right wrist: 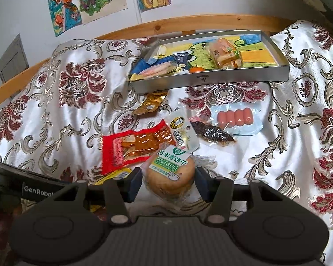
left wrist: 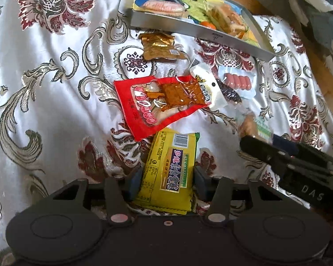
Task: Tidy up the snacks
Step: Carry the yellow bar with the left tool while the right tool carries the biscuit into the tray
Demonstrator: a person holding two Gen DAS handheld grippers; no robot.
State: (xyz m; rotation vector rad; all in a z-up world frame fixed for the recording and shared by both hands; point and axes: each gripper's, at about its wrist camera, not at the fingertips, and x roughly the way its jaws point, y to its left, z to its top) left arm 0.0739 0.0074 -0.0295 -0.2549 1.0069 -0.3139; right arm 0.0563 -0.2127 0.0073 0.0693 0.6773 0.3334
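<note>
— Where do we stand with both hands?

— Our left gripper [left wrist: 165, 182] has the yellow biscuit pack [left wrist: 168, 170] lying between its jaws on the patterned cloth [left wrist: 55, 88]; the pads sit just beside the pack's long edges, and we cannot tell whether they are pressing yet. Our right gripper [right wrist: 169, 181] brackets the round biscuit packet [right wrist: 169, 176], with a sliver of gap on each side, so we read those jaws as open around it.

— And the target?

— The metal tray [right wrist: 211, 78] at the far edge, already carrying a bread pack [right wrist: 224, 54] and a small orange [right wrist: 196, 69]. Its right half shows bare lining.

— How do we do this well?

— Close on the body of each pack, not the crinkly seal (film slips). We should lift the yellow pack straight up, since the red tofu packet [left wrist: 157, 104] overlaps its far end and may drag along. Then we carry high over the sausages [right wrist: 235, 116] and the tray's near wall, and release low inside.
</note>
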